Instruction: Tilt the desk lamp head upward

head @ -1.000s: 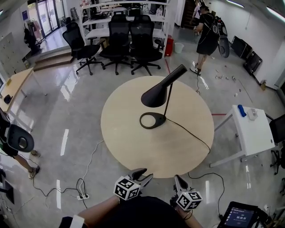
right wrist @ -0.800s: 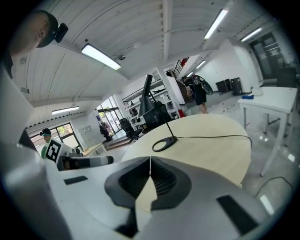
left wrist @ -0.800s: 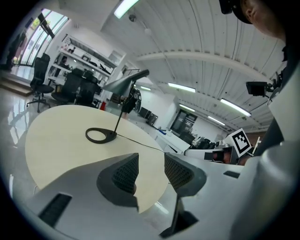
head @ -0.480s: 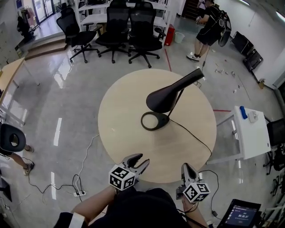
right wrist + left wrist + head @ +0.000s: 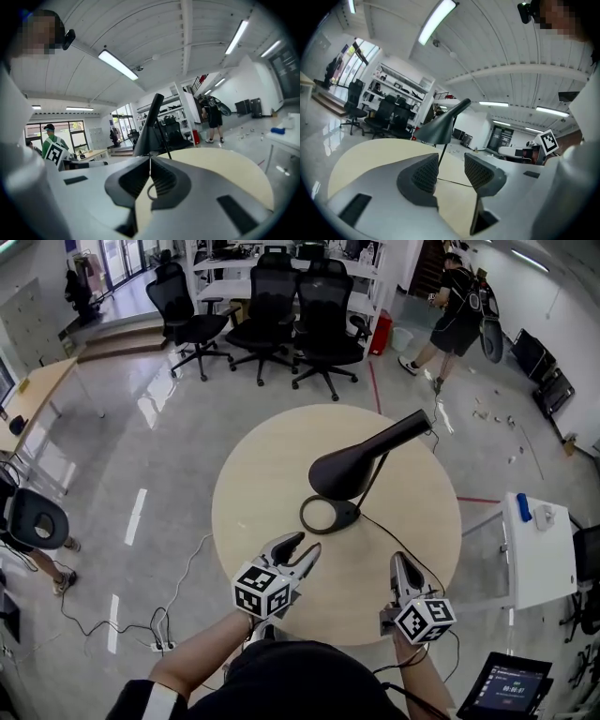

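Over the near edge of the round table (image 5: pixel 262 465), the left gripper (image 5: pixel 303 546) hovers with its jaws apart and nothing between them, while the right gripper (image 5: pixel 401 563) beside it has its jaws pressed together, empty. Beyond both, untouched, the black desk lamp (image 5: pixel 349 468) stands near the table's middle on its ring base (image 5: pixel 328 515), head angled downward. Far behind, a white bin (image 5: pixel 403 337) sits on the floor, contents too distant to tell.

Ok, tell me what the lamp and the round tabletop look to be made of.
Desk lamp: probably painted metal, matte black, with only a faint sheen. Round table: likely pale wood laminate with a smooth finish. It is uniform beige with no grain visible, so unsure.
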Available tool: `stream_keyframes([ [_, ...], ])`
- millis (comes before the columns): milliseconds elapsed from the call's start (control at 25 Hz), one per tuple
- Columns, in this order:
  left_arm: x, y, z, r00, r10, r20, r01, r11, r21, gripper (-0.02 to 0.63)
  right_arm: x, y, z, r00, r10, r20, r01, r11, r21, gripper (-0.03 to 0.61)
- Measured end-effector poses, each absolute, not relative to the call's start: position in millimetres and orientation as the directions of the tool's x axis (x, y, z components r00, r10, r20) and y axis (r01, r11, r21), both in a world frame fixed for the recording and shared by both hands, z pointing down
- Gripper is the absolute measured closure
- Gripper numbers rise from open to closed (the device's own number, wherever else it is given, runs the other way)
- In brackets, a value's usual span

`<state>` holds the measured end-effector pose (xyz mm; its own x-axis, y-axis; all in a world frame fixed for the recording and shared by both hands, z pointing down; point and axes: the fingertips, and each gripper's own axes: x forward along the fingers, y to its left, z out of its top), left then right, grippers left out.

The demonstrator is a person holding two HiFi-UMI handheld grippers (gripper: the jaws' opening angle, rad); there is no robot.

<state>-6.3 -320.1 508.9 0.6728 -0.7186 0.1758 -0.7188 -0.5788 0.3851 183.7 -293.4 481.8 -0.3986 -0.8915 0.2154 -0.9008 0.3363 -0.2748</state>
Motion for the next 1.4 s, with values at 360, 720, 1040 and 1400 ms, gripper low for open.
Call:
stream_keyframes([
  [360, 10.8, -374.9, 501.0, 0.582, -0.791, 0.19, -0.774, -0.466, 0.429, 0.434, 183.6, -368.4, 402.2, -0.48, -0.874, 0.076, -0.871, 0.465, -0.16, 0.574],
  [720, 4.8, -396.0, 516.5, 0.592, -0.782, 0.194, -0.699, -0.379, 0.606, 0.434, 190.7, -427.5, 312.8, -0.413, -0.909, -0.058, -0.911, 0.412, 0.037, 0.531],
  [1040, -4.5, -421.8, 521.3, 0.611, -0.785, 0.105, -0.558, -0.333, 0.76, 0.434, 174.8, -458.9, 271.6, -0.41, -0.911, -0.044, -0.9, 0.396, 0.184, 0.476],
  [1400, 13.5, -422.1, 526.8, 0.663, -0.748, 0.016, -0.447, -0.379, 0.81, 0.434, 174.9, -491.1, 278.3, -0.415, -0.91, 0.024, -0.897, 0.413, 0.157, 0.472],
])
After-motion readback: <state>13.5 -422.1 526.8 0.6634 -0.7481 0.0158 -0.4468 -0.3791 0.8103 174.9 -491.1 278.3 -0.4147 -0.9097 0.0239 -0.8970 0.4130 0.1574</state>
